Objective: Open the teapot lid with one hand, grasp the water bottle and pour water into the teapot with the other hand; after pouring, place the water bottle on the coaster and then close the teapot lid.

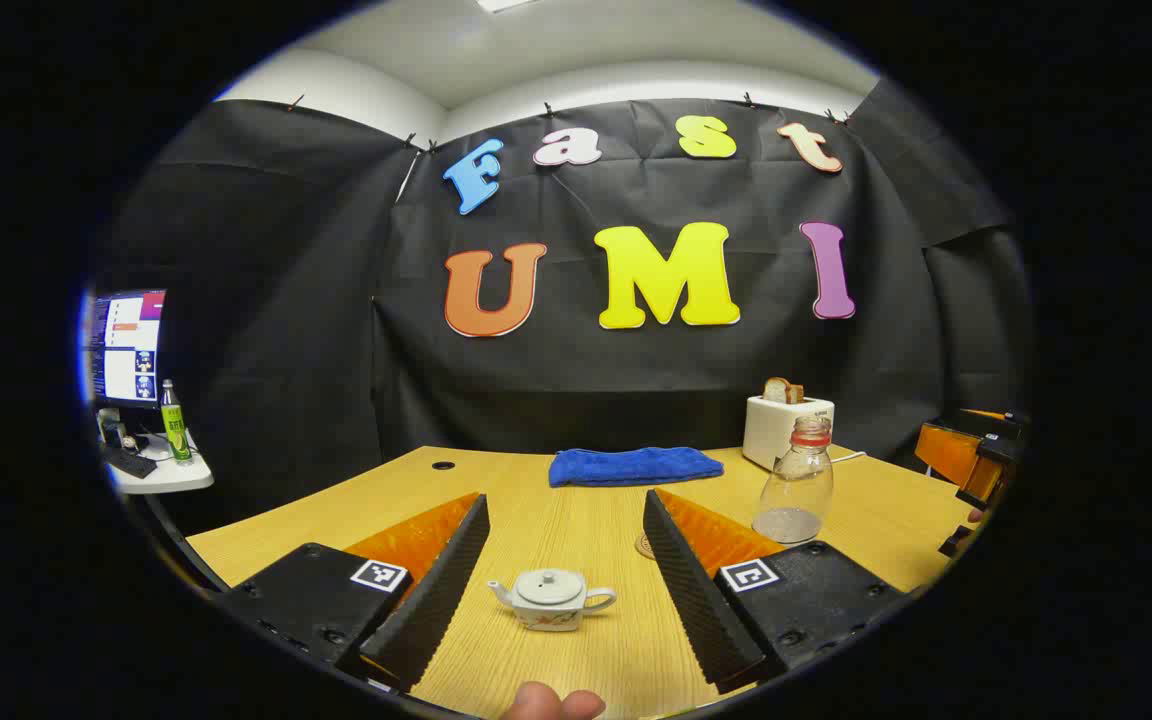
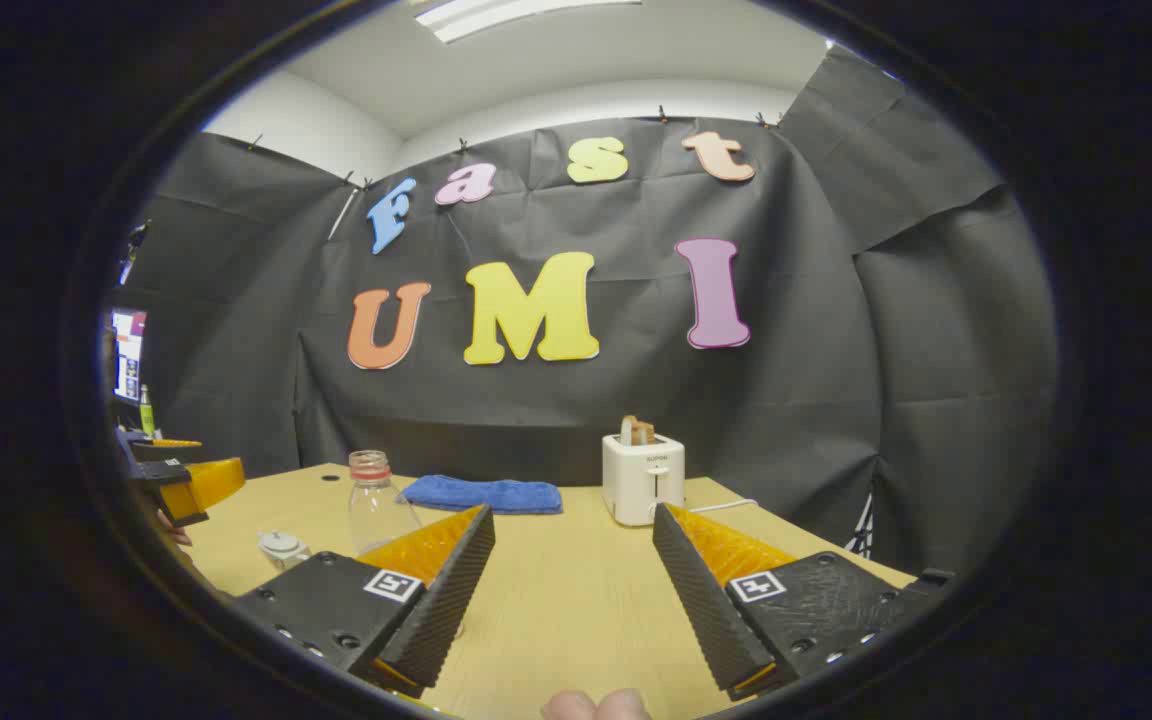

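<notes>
A small white teapot (image 1: 551,598) with its lid (image 1: 549,587) on sits on the wooden table (image 1: 576,660), between and just before the fingers of my left gripper (image 1: 564,498), which is open and holds nothing. A clear water bottle (image 1: 796,485) with a red collar stands upright to the right, beyond the right finger. A round coaster (image 1: 645,545) peeks out beside that finger. In the right gripper view, my right gripper (image 2: 572,510) is open over bare table, with the bottle (image 2: 373,495) and the teapot (image 2: 281,547) off to its left.
A folded blue towel (image 1: 634,466) lies at the table's back, with a white toaster (image 1: 786,425) holding bread to its right. A side table (image 1: 161,478) with a monitor (image 1: 126,345) and a green bottle (image 1: 174,420) stands far left. The right gripper's body (image 1: 976,460) shows at the right edge.
</notes>
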`<action>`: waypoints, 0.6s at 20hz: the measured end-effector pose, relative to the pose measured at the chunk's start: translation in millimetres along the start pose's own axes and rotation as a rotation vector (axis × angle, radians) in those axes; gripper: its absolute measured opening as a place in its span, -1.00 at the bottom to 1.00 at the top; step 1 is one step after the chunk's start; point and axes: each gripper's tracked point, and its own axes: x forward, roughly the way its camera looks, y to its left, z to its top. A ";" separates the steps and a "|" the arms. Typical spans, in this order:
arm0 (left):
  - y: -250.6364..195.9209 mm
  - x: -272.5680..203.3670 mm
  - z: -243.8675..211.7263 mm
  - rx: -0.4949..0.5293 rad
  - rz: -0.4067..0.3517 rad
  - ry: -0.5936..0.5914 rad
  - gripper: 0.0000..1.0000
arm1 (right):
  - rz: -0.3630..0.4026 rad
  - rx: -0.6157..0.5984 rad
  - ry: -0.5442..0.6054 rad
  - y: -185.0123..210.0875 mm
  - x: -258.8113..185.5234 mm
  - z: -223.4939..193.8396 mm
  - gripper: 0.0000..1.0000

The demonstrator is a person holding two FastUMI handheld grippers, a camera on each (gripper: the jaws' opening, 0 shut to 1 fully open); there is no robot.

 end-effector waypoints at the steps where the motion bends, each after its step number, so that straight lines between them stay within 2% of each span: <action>1: -0.3 0.3 -1.3 0.005 -0.005 0.003 0.95 | 0.004 -0.002 0.000 0.5 -0.3 0.2 0.91; 12: -3.9 1.9 -8.4 0.017 -0.029 0.020 0.96 | 0.023 0.015 0.025 3.8 3.6 -9.1 0.93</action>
